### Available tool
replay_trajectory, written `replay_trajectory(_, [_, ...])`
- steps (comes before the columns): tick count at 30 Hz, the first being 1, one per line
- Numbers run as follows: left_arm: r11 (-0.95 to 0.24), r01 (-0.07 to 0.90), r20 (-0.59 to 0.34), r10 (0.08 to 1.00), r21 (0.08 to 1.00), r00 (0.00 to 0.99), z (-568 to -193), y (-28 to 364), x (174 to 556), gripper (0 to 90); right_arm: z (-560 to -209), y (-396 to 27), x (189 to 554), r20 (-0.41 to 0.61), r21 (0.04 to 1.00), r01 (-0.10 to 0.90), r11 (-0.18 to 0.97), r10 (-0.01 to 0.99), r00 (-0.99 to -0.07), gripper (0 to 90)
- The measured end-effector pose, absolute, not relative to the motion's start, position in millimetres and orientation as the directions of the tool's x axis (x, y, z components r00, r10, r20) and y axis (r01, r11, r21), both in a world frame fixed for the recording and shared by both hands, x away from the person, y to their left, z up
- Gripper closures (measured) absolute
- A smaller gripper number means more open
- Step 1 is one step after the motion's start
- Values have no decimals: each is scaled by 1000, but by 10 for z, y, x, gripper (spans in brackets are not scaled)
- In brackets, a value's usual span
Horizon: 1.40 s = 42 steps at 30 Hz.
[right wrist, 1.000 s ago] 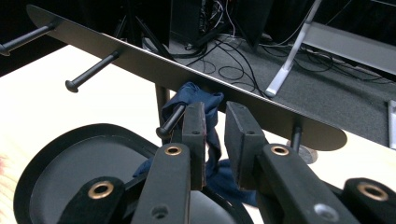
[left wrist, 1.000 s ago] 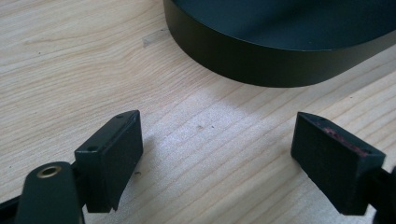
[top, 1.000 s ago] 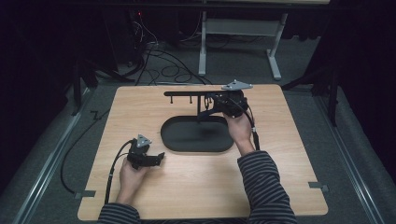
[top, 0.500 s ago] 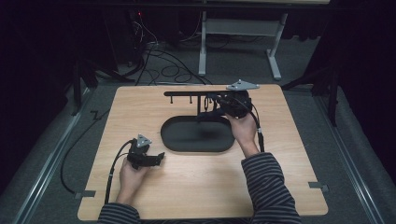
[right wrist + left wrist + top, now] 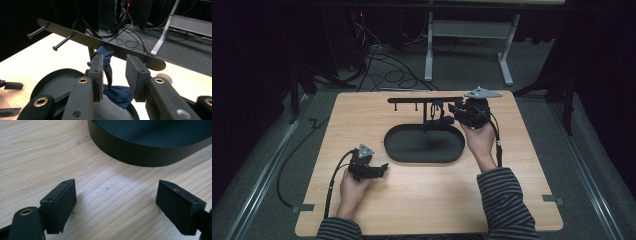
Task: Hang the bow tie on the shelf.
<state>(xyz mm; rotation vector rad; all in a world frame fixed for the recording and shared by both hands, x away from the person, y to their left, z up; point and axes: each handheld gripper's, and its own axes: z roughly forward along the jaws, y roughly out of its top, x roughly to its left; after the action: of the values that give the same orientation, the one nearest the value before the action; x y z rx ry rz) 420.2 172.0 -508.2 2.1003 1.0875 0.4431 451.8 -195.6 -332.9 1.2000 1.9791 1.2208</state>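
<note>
- A wooden tabletop (image 5: 422, 200) was seen from above, with a black stand on it: an oval tray base (image 5: 424, 144), a post, and a horizontal bar (image 5: 424, 100) carrying short pegs.
- A dark blue cloth item (image 5: 110, 77), knotted or bunched, was hung from a peg at the middle of the bar, just over the far edge of the tray base; what kind of item it was could not be told.
- The cloth's long axis was seen to run vertically, its upper end looped at the bar and its bunched lower end pointing down towards the tray.
- The right gripper (image 5: 113, 72) was held level at the cloth; its jaws had just been opening and stood released, the cloth between them, close to the left jaw in that view, though contact could not be told.
- The left gripper (image 5: 382, 169) was rested on the tabletop near the tray's left end, its jaws spread wide with nothing between them.
- A risk was judged: if the right gripper were drawn back while the cloth was snagged on a jaw pad, the cloth could be pulled off its peg and dropped into the tray.
- A second risk was judged: a jaw knocked against the bar could rock the light stand and shake the cloth loose.
</note>
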Motion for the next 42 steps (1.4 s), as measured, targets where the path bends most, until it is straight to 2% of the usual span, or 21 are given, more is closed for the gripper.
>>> replay_trajectory(15, [-386,564,-23,811,730,585,-5082,1720,4202,172,-3321,-2171,4319,80,900,411,148,870,-487,626])
replay_trajectory(42, [-385,564,-23,811,731,585,-5082,1720,4202,173,-3413,-2530,3883,142,917,394,63,872,-469,603])
